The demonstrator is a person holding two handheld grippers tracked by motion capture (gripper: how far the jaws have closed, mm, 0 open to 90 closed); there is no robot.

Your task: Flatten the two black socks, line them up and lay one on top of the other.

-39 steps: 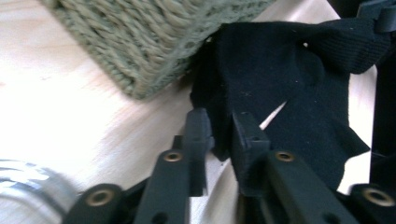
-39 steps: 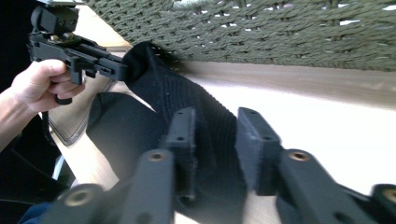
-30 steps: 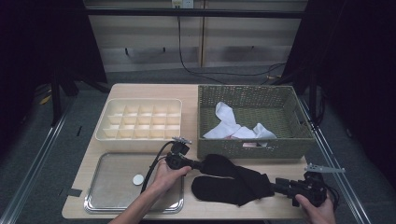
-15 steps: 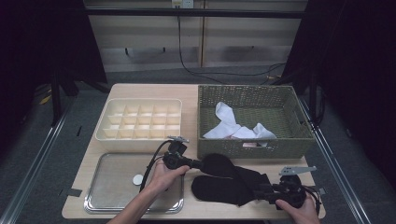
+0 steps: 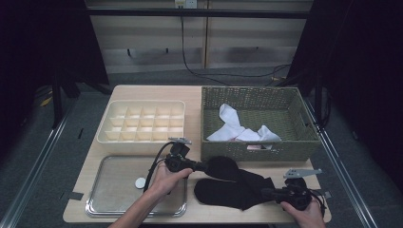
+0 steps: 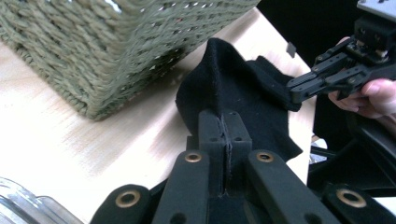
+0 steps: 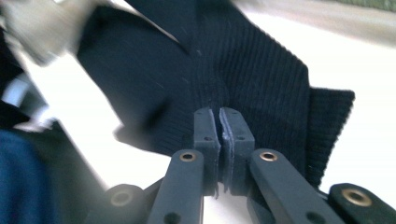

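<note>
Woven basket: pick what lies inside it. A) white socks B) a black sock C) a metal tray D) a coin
A: white socks lie in the woven basket, while the black socks rest on the table in front of it.

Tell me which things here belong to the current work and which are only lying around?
In use: black sock, left gripper, right gripper, both shut on it.

Lying about: wicker basket with white socks, divided organizer tray, metal tray.

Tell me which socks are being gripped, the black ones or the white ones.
The black socks on the table, pinched by both grippers; the white socks lie untouched in the wicker basket.
</note>
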